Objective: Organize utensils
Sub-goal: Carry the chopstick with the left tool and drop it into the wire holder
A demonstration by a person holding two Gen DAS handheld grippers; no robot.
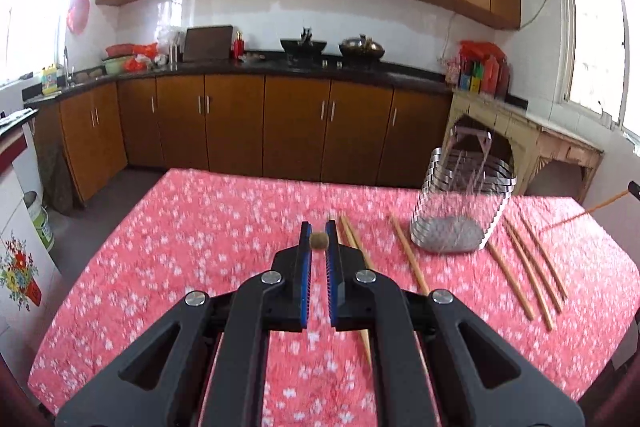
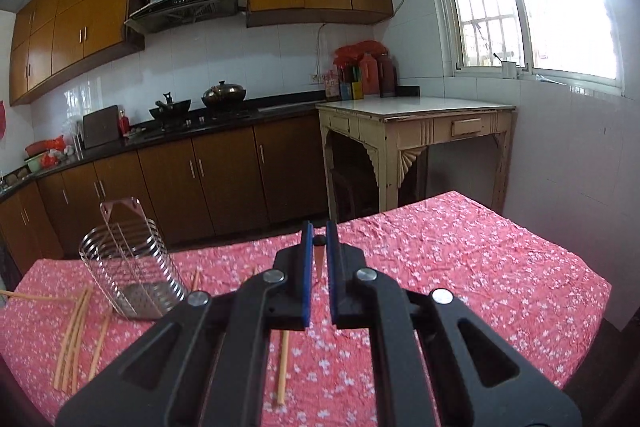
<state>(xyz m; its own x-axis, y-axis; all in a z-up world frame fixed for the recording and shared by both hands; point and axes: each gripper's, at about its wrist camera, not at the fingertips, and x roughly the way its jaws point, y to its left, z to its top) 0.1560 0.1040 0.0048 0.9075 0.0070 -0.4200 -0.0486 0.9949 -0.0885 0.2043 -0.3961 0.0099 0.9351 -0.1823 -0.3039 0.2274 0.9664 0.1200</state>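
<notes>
My left gripper (image 1: 319,241) is shut on the end of a wooden chopstick (image 1: 319,241), held above the red floral tablecloth (image 1: 200,227). My right gripper (image 2: 319,239) is shut on another chopstick (image 2: 319,255), seen end-on with a dark tip. That right-held chopstick also shows at the right edge of the left wrist view (image 1: 588,213). A wire utensil holder (image 1: 464,203) stands tilted on the table, to the right of my left gripper; in the right wrist view it (image 2: 132,267) is at the left. Several loose chopsticks (image 1: 524,267) lie around the holder.
Loose chopsticks lie left of the holder in the right wrist view (image 2: 74,339), and one lies under my right gripper (image 2: 283,367). A cream side table (image 2: 416,131) stands beyond the table's far edge. Kitchen cabinets (image 1: 260,123) line the back wall.
</notes>
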